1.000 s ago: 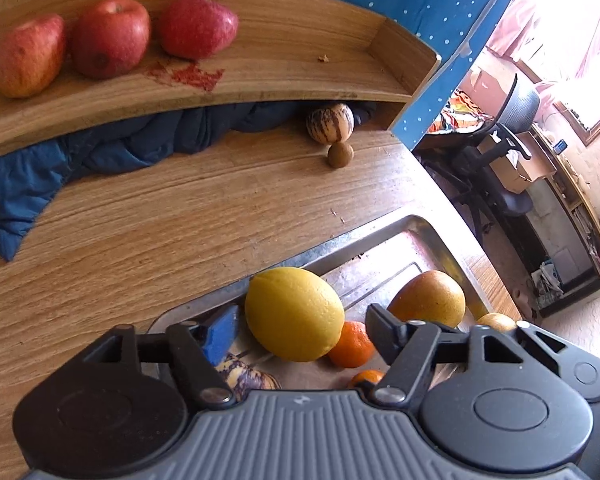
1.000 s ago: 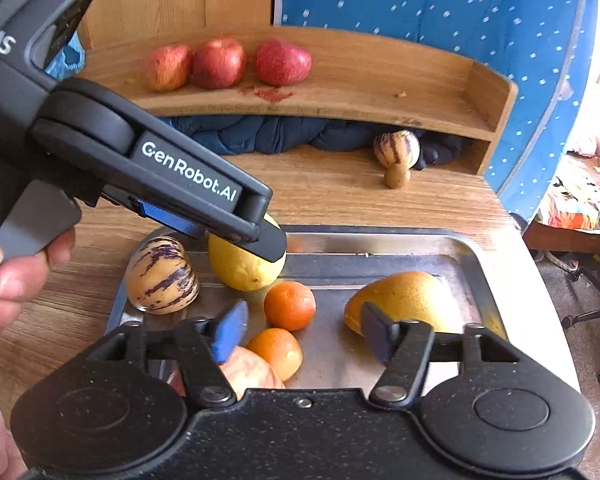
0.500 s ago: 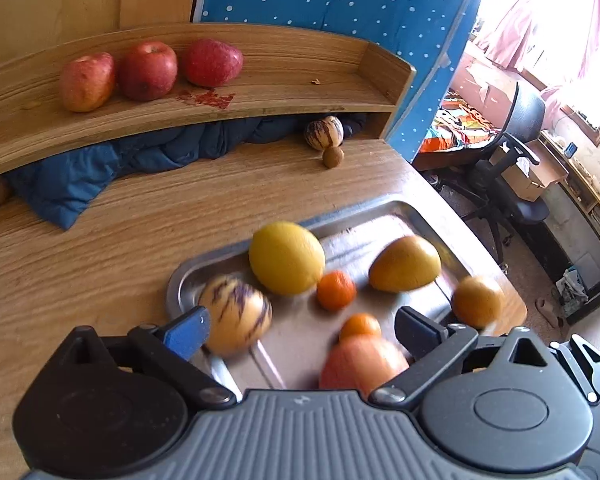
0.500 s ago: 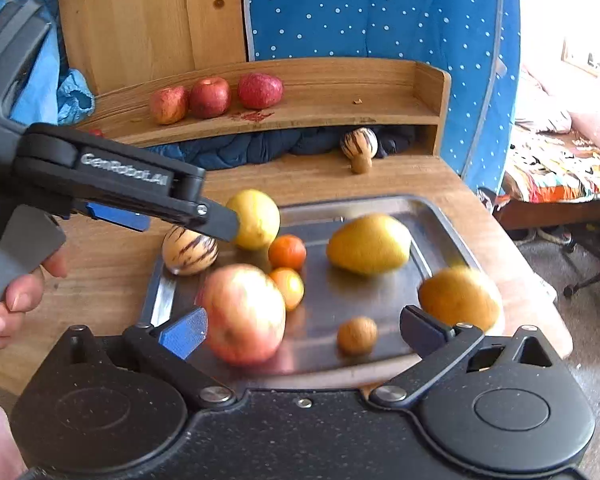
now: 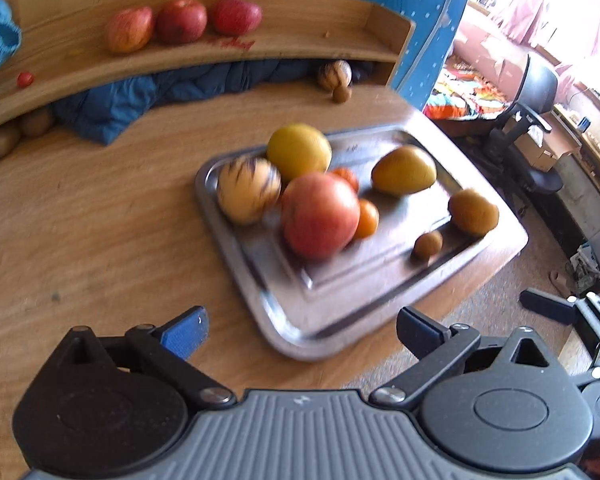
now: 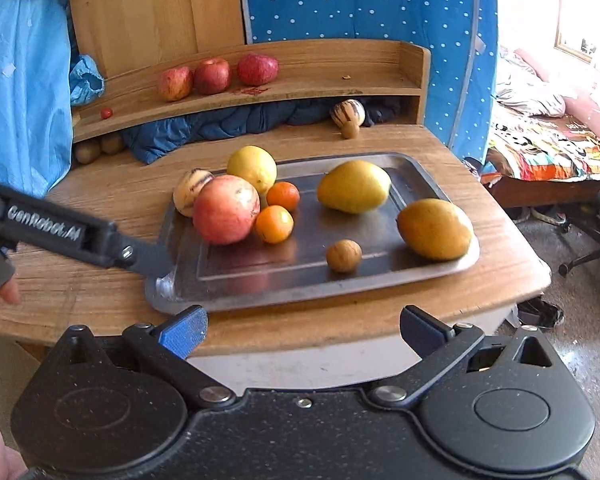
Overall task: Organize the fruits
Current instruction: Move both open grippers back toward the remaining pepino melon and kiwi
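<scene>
desk (image 6: 100, 200) carries a steel tray (image 6: 380, 280) of mixed fruit, presumably dumped there for sorting. shelf (image 6: 320, 76) behind has three apples (image 6: 216, 76) in a row, so likely the apple spot. big apple (image 6: 225, 209) sits at tray's left, touching striped melon (image 6: 188, 192). left gripper (image 5: 300, 326) and right gripper (image 6: 302, 326) both wide, empty, near tray's front edge.
</scene>
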Demonstrator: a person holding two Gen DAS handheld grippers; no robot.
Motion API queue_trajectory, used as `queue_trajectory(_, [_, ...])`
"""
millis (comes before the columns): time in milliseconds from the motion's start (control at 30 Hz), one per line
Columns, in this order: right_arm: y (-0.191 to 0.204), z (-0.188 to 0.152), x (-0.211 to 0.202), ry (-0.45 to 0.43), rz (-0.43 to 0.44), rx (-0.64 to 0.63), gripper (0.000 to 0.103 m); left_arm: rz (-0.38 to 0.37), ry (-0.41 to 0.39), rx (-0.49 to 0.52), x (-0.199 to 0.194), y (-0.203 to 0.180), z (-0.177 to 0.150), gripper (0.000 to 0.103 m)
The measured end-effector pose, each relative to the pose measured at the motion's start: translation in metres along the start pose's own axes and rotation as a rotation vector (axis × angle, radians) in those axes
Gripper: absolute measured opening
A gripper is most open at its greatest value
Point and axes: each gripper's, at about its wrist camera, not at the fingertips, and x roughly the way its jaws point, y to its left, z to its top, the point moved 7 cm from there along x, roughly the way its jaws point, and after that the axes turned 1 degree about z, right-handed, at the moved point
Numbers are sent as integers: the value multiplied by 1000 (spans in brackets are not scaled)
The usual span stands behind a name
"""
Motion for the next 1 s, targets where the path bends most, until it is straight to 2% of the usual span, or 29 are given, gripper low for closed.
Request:
queue_trajectory(200, [-13, -2, -12, -21, -31, 39, 102, 21, 50, -11, -2, 1, -12, 102])
queue_trajectory(533, [-39, 8, -6, -36, -67, 91, 102, 27, 39, 22, 6, -14, 16, 102])
queue_trajectory(733, [-63, 30, 10, -49, -99, 81, 102, 14, 26, 9, 30, -20, 52, 102])
queue_trajectory(1000, [-92, 76, 45, -59, -130, 60, 102, -3, -3, -39, 69, -21, 127, 102])
